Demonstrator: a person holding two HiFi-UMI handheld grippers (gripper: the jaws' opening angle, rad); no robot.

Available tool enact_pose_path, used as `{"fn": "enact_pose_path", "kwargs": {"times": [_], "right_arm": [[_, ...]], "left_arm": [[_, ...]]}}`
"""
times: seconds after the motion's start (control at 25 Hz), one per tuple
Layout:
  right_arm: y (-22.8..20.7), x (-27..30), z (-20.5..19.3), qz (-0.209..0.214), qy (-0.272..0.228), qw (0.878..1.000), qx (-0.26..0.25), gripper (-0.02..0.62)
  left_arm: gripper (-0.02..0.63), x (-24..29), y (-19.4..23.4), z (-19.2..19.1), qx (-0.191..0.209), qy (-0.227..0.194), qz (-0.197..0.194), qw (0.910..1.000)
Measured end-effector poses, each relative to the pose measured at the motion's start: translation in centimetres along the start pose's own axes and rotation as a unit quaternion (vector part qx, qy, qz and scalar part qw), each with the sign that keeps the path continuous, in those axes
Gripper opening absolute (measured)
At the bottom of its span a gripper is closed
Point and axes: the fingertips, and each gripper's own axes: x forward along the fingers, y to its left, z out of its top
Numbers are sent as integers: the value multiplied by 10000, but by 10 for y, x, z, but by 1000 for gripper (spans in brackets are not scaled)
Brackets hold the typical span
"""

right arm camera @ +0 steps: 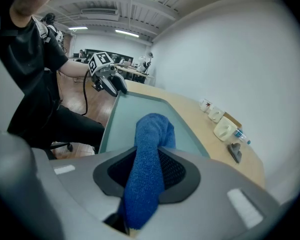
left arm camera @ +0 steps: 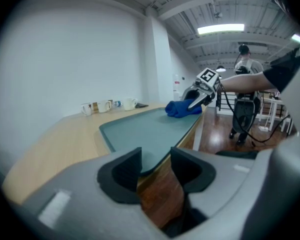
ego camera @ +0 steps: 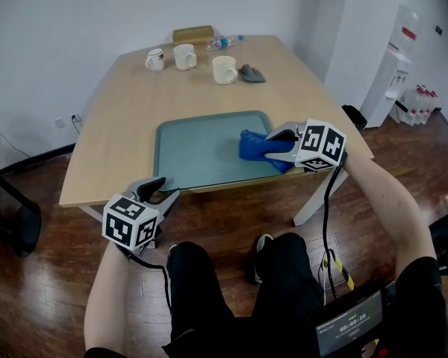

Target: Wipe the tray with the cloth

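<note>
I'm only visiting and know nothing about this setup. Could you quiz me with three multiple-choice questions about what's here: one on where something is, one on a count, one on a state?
1. Where is the blue cloth?
A. on the floor
B. at the right side of the tray
C. on a chair

2. How many mugs stand at the far end of the table?
A. one
B. three
C. five

3. What is the left gripper doing?
A. squeezing the cloth
B. holding a mug
C. open and empty

Answers:
1 B: the right gripper holds the cloth at the tray's right edge in the head view.
2 B: three pale mugs stand there.
3 C: its own view shows parted jaws with nothing between them.
</note>
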Motion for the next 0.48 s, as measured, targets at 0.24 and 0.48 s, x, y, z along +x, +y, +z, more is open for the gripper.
{"fn": "enact_pose_path", "kwargs": {"times": [0.24, 0.48], "right_arm": [[21, -8, 4, 145, 84, 9998, -66, 107], [42, -12, 13, 393, 74, 9992, -13, 107]], "left_arm": [[184, 1, 0, 1, -12, 47, -2, 10000], [186, 1, 0, 0, -20, 88, 44, 9999]]}}
